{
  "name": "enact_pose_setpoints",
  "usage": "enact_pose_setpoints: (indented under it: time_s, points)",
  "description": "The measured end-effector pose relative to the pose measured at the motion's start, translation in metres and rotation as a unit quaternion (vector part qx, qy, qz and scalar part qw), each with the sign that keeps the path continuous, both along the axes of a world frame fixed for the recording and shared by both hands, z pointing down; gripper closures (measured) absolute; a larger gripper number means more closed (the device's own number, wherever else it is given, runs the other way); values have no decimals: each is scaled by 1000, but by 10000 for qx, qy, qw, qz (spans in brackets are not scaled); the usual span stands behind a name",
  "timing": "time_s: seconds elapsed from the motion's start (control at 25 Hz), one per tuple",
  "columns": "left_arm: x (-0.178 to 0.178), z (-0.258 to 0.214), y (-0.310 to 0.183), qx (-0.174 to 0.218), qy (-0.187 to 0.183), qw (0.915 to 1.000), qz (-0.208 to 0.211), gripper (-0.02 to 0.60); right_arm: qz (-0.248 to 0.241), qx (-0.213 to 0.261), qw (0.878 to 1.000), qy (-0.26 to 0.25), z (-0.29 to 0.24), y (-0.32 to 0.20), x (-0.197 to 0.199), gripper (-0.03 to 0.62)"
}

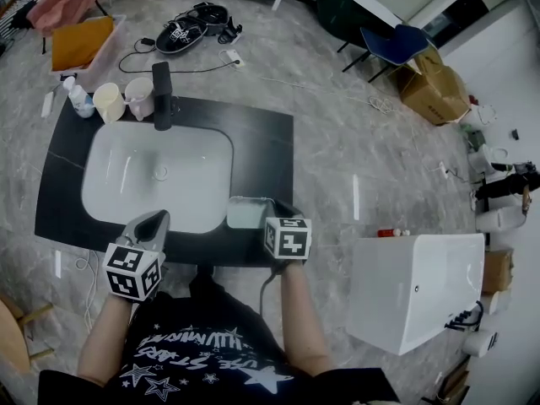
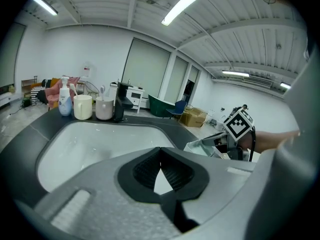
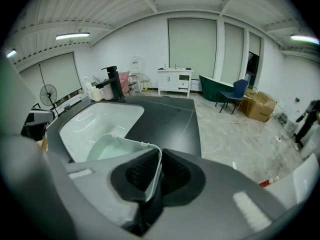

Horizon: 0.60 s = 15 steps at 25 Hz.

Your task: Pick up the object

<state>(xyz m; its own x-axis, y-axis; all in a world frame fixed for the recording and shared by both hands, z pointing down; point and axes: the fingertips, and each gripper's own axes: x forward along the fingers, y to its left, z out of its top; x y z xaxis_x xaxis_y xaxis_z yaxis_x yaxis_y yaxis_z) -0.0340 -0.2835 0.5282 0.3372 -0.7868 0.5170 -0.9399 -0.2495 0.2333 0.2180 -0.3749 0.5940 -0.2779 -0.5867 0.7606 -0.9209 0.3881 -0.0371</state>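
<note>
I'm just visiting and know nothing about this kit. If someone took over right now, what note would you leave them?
Left gripper: shut, empty, over the sink's front edge.
Right gripper: shut on the near wall of the pale plastic container.
Container: on the dark countertop, at the sink's front right corner.
Done: grip made.
Left: lift it; it doesn't look raised yet.

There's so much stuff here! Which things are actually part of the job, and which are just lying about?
In the job:
- plastic box by the basin
- right claw, shut on its wall

Lying about:
- two cups, pump bottle and tap beyond the basin
- cardboard box and blue chair on the floor
- left claw, shut and empty
</note>
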Motion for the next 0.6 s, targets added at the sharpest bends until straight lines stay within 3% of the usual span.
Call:
enact_pose_setpoints:
  time_s: [0.6]
  points:
    - [-71, -38, 63, 408, 68, 9991, -3, 574, 405, 797, 9959, -166, -80, 52, -52, 568]
